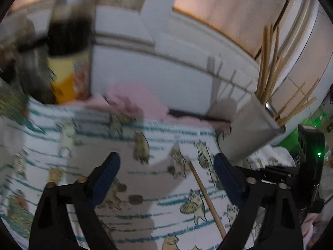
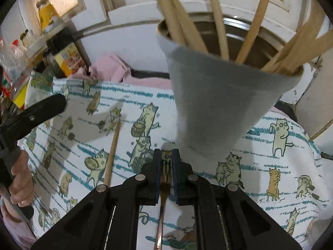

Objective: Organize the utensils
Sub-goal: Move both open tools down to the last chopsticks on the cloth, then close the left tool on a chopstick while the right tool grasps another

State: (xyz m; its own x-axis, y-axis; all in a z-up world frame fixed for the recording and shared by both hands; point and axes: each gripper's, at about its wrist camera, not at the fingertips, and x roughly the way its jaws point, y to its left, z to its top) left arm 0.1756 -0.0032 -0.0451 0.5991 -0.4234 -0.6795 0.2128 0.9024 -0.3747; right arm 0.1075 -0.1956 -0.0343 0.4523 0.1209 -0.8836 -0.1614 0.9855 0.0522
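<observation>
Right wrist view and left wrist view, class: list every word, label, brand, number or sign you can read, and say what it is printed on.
No text can be read in either view.
Yellow bottle label: a code square, small food pictures and print, too small to read.
Same yellow bottle, left wrist view: blurred.
Cat-print cloth: drawings only, no words.
Grey utensil holder: plain.

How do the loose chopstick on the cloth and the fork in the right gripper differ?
The chopstick is pale wood, lying free on the cloth. The fork is dark metal, clamped in the right hand-held gripper. Both are slim utensils outside the holder.
</observation>
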